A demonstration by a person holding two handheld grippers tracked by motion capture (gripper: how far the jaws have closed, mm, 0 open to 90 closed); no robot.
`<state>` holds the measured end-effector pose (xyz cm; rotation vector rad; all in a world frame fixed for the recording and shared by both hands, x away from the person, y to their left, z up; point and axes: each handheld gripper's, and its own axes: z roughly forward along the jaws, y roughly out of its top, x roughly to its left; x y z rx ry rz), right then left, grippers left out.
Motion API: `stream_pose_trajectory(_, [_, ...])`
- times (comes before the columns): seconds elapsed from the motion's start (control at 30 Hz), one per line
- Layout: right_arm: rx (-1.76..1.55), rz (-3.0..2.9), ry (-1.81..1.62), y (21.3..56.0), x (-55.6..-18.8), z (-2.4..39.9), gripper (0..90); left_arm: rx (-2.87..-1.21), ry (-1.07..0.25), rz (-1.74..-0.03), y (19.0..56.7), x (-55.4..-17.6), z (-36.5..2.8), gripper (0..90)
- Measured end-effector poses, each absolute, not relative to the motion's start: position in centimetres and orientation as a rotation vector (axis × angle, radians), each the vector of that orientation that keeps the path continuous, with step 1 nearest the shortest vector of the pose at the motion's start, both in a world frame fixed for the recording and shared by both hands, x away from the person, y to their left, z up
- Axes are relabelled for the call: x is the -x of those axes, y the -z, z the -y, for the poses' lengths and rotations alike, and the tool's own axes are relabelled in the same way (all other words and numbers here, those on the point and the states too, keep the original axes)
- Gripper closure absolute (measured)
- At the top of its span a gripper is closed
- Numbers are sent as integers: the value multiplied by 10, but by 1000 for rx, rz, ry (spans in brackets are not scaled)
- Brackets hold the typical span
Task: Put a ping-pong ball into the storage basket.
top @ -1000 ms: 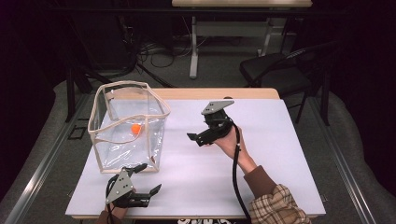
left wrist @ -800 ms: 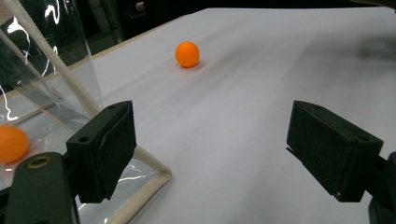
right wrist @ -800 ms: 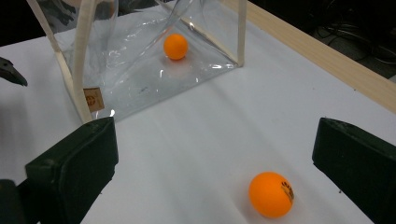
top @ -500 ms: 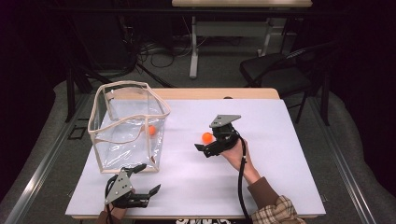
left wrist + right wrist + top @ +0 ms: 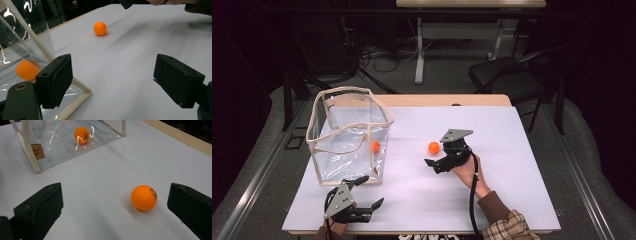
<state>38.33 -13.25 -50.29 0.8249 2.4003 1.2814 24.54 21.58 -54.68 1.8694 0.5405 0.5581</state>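
Observation:
A clear bag [image 5: 347,135] with cream trim stands open at the table's left, and an orange ball [image 5: 375,146] lies inside it by its right wall. A second orange ball [image 5: 433,147] rests on the white table, just left of my right gripper [image 5: 436,155]. That gripper is open; in the right gripper view the ball [image 5: 144,197] lies between its jaws, closer to the right one, untouched. My left gripper [image 5: 371,191] is open and empty at the near edge, beside the bag's front corner [image 5: 82,92]. Its view shows both the ball in the bag [image 5: 27,69] and the ball on the table [image 5: 100,28].
The white table sheet [image 5: 522,165] ends in a wooden strip [image 5: 447,100] at the back. A black chair [image 5: 507,75] and desk legs stand on the floor beyond. The right gripper's cable [image 5: 473,195] trails along the person's forearm.
My right gripper has drawn back toward the near edge and lower. The orange ball on the table came into view beside it. The ball in the bag rolled right.

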Motion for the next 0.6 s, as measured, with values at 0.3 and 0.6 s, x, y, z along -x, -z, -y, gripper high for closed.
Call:
stream_pose_trajectory(0.3, [-836,-2395,-1254,510,-384,136,0,-1874,-559,-547,547,-245,-216,158])
stream_pose_trajectory(0.6, [-844,-2394,-1223,517,-391,136,0,-1874,-563,-546,547,-244,-217,158])
